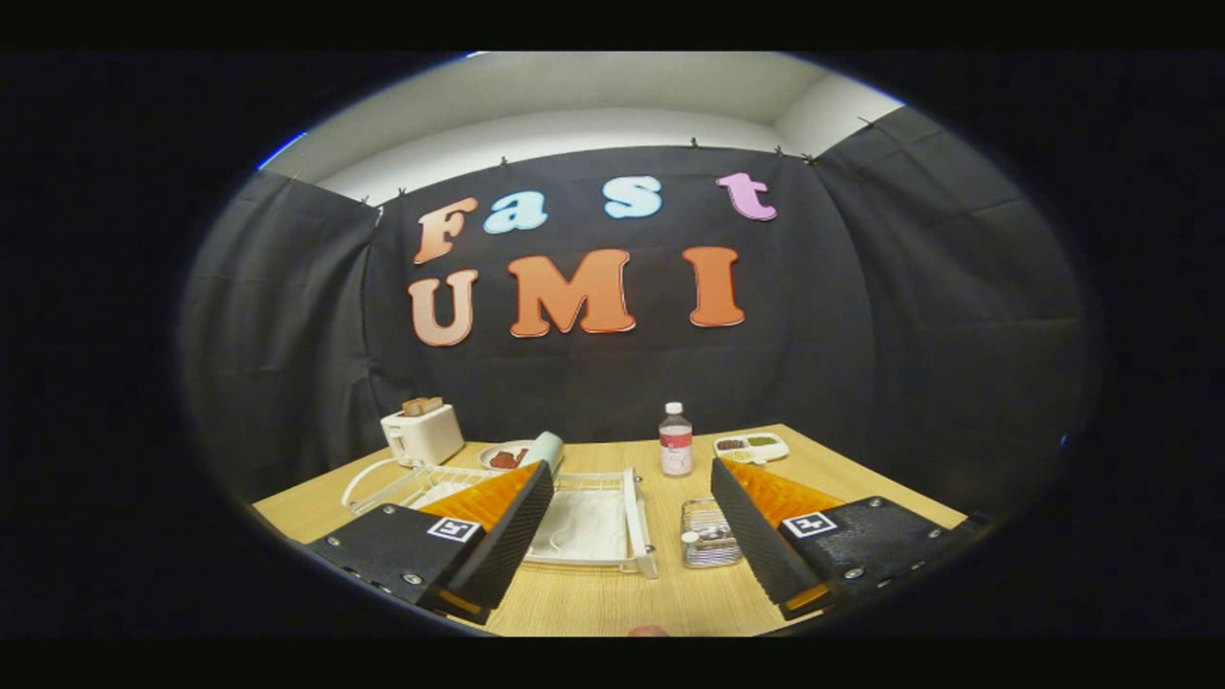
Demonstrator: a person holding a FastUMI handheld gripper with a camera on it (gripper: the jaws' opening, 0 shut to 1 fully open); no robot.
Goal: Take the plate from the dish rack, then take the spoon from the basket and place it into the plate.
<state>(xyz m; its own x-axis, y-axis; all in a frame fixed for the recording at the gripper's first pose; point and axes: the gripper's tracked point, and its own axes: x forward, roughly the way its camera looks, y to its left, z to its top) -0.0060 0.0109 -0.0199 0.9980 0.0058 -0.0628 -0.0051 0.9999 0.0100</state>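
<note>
A white dish rack [636,512] stands on the wooden table just ahead of my fingers, partly behind the left one. A white plate [586,526] rests inside it, seen between the fingers. To the right of the rack sits a small wire basket [710,534] close to the right finger, with a pale spoon-like piece [689,539] in it; its shape is too small to tell. My gripper [632,471] hangs above the table's near side, open wide, with nothing between its fingers.
A white toaster [421,433] with bread stands at the back left. Beside it are a plate of food [502,456] and a pale green cup [545,448]. A water bottle [676,440] and a compartment tray [751,446] sit at the back.
</note>
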